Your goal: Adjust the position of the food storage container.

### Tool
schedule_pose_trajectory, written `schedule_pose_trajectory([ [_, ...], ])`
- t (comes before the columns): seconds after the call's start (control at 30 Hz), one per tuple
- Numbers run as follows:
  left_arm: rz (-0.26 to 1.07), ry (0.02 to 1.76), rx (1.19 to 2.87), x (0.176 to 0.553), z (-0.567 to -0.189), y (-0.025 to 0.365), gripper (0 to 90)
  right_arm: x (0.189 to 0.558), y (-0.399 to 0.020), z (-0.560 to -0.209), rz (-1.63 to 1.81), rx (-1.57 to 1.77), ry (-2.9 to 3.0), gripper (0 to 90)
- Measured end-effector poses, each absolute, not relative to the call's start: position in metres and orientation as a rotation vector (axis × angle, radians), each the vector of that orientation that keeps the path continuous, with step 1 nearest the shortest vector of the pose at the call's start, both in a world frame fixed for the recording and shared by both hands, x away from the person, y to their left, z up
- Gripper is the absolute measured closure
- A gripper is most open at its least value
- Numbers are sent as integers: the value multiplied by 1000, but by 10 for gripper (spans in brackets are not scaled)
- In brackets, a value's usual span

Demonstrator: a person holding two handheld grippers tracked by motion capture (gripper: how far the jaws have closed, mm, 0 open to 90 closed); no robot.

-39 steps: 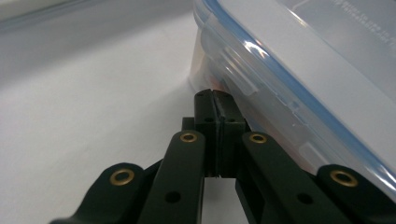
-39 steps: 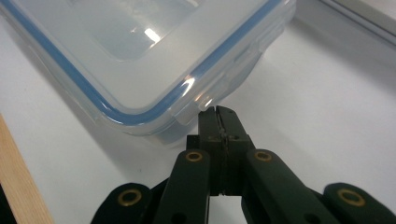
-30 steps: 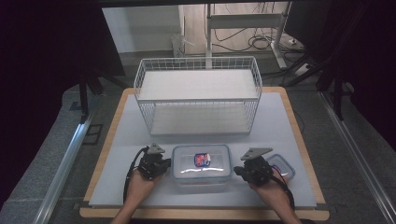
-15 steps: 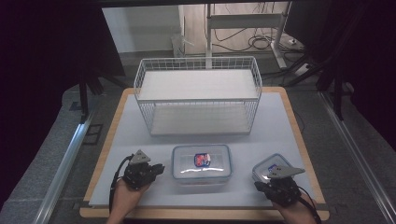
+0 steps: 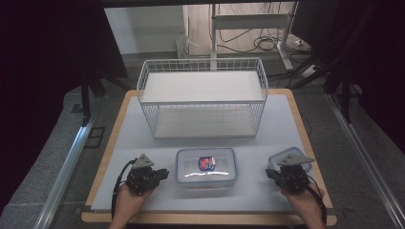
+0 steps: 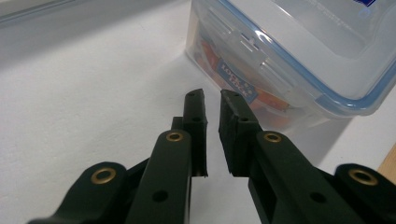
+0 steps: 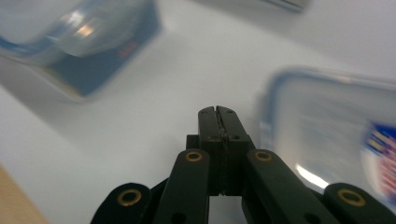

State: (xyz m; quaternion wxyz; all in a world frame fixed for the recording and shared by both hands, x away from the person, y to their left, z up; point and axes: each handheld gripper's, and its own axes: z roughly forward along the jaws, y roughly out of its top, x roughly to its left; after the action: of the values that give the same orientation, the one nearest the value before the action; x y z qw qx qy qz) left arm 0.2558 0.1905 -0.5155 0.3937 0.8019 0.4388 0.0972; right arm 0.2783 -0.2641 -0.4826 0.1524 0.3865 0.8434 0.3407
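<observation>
A large clear container (image 5: 206, 166) with a blue-rimmed lid and a red and blue label sits at the front middle of the white mat. My left gripper (image 5: 161, 173) lies just left of it, tips toward its side. In the left gripper view its jaws (image 6: 212, 100) stand a narrow gap apart with nothing between them, having just opened a little, a short way from the container wall (image 6: 243, 79). My right gripper (image 5: 271, 174) is right of the container, in front of a small lidded container (image 5: 286, 158). Its jaws (image 7: 218, 112) are shut and hold nothing.
A white wire basket (image 5: 203, 95) with a shelf board stands at the back of the mat (image 5: 143, 138). The right gripper view has one blurred blue-rimmed container (image 7: 79, 42) at upper left and another with a label (image 7: 327, 135) at right. The table's wooden edge (image 5: 210, 218) runs close to both hands.
Both hands have drawn away from the large container: the left a little to the left and nearer the front edge, the right out to the right, in front of the small container.
</observation>
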Motion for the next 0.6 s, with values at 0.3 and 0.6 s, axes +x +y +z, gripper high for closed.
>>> schedule_pose_trajectory([
  [0.3,365,1092,2075,249,-511,192,647,284,-229,-483,1095,989,2483,849],
  [0.6,404,1073,2070,239,-512,202,129,277,-242,-480,1142,996,2389,405],
])
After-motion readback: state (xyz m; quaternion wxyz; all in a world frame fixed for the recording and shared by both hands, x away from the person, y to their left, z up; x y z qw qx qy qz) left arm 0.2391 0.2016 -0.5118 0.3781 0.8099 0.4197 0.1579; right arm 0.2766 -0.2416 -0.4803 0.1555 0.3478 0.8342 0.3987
